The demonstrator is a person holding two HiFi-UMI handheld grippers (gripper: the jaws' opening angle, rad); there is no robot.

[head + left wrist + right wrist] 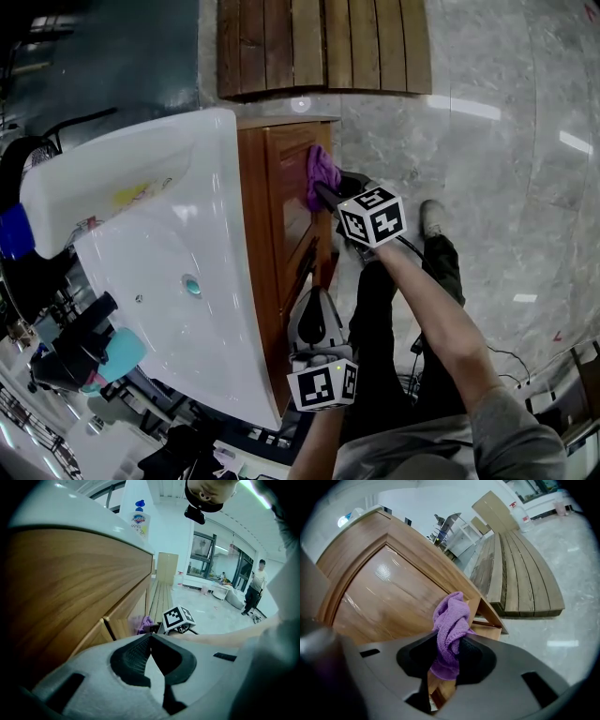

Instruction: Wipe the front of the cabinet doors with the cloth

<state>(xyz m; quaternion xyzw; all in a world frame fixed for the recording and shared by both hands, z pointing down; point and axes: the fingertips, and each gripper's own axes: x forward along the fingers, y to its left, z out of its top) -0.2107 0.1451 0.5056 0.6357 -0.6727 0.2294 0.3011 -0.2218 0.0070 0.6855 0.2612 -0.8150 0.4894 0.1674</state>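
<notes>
The right tool (449,652) is clamped on the purple cloth (451,619), which seems pressed against the cabinet door (389,603). The left tool (150,642) hangs close by, jaws together, holding nothing.

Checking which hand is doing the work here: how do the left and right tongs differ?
The right tongs are shut on the purple cloth; the left tongs are shut on nothing. The right tongs hold the cloth at the door; the left tongs sit nearer the person, away from the cloth. Shared: both are shut and close to the cabinet front.
</notes>
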